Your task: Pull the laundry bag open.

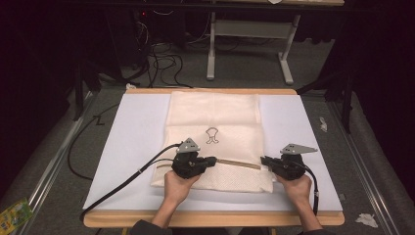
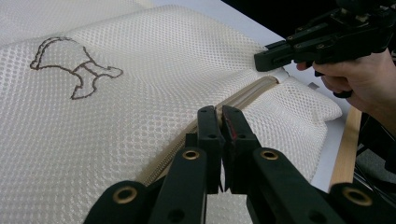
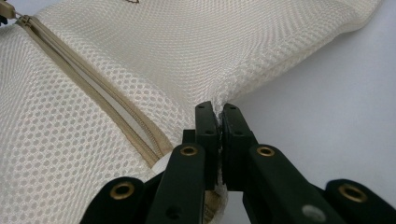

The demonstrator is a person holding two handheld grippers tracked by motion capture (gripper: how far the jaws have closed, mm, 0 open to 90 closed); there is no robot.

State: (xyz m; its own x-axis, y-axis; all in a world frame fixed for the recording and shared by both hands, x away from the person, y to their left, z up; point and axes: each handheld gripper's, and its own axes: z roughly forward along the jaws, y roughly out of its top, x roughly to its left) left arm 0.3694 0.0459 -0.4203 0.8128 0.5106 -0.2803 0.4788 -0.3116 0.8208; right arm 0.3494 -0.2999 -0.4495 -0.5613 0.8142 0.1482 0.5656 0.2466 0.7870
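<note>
Mesh bag: a cream mesh laundry bag (image 1: 215, 139) lies flat in the middle of the table, on a big white sheet (image 1: 132, 142). It has a small brown picture (image 1: 212, 135) sewn on it.
Zipper: a tan zipper (image 1: 240, 164) runs from left to right across the near part of the bag. In the right gripper view a bit of it (image 3: 100, 100) looks open, with white showing inside.
Left gripper: the left gripper (image 1: 214, 159) is at the left end of the zipper. In the left gripper view its jaws are pressed together right on the zipper line (image 2: 243, 95). It looks like it pinches the zipper pull, but the pull is hidden, so I cannot be sure.
Right gripper: the right gripper (image 1: 263, 160) is at the right edge of the bag. Its jaws are squeezed tight on a fold of mesh (image 3: 218, 103) at the right end of the zipper.
Why held this way: I think the right gripper holds the bag so it cannot slide, and keeps the zipper tight and straight. Then the left gripper can pull along it.
Table: a wooden edge (image 1: 210, 219) shows at the near side, under the sheet.
</note>
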